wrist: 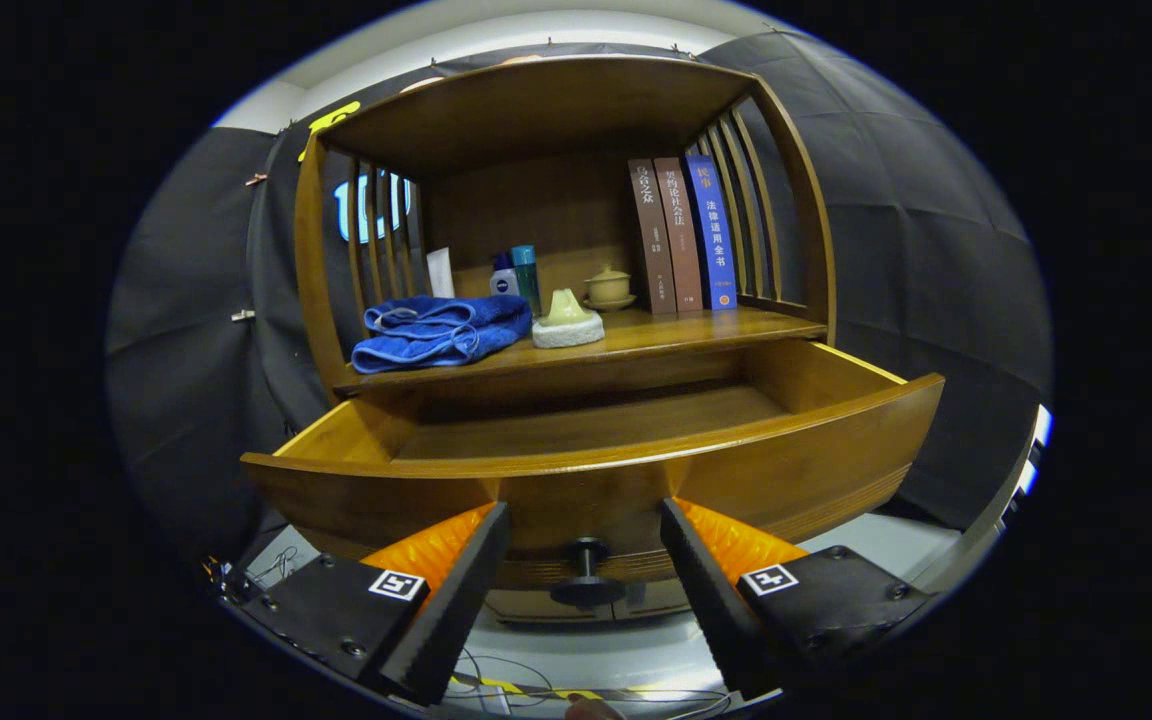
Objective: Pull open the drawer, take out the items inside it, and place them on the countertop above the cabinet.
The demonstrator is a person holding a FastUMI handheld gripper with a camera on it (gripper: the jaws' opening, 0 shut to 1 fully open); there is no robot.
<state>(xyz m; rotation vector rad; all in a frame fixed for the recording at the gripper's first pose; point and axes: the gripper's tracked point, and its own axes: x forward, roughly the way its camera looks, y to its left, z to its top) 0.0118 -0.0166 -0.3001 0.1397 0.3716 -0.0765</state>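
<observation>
The wooden drawer (796,440) of the cabinet stands pulled out toward me, and the part of its floor that I can see is bare. Its dark round knob (587,575) sits on the drawer front, between my fingers but apart from both. My gripper (586,520) is open, fingers spread to either side of the knob with nothing held. On the countertop (676,330) above the drawer lie a folded blue towel (439,332) and a white and pale green item (567,322).
Further back on the countertop stand two small bottles (517,276), a lidded cup (608,287) and three upright books (683,236). Slatted wooden sides and a top board enclose the shelf. Cables lie on the white floor below the drawer.
</observation>
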